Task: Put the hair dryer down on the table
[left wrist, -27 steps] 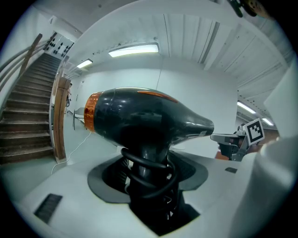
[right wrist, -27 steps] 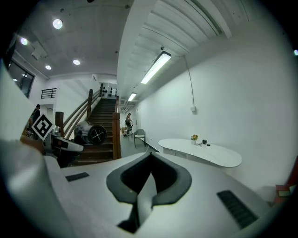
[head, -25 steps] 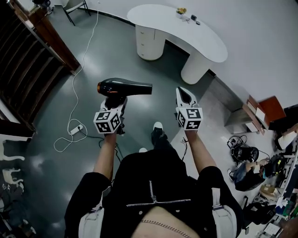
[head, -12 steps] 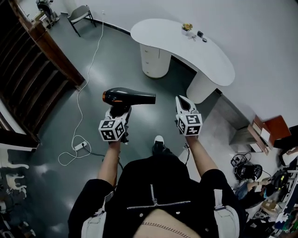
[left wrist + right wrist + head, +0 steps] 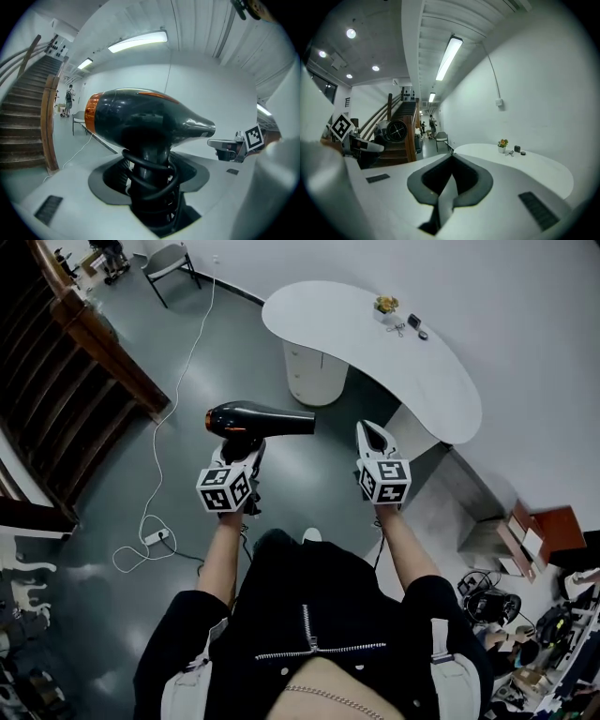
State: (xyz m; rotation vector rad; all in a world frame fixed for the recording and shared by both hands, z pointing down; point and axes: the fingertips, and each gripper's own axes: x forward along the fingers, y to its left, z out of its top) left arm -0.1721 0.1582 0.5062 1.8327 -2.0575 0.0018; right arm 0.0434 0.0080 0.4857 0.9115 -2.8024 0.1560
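Head view: L gripper (image 5: pixel 238 444) clamps dryer (image 5: pixel 267 418).

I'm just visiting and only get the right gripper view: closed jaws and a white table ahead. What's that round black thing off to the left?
Observer: That's the rear of the hair dryer. The left gripper is shut on its handle, and the cord is coiled round the handle.
Operator: Is it over the table yet?
Observer: No. In the head view it is held level above the grey floor, short of the table, with its nozzle pointing towards the right gripper.
Operator: Anything lying on that floor?
Observer: A white power strip, out on the left gripper's side.
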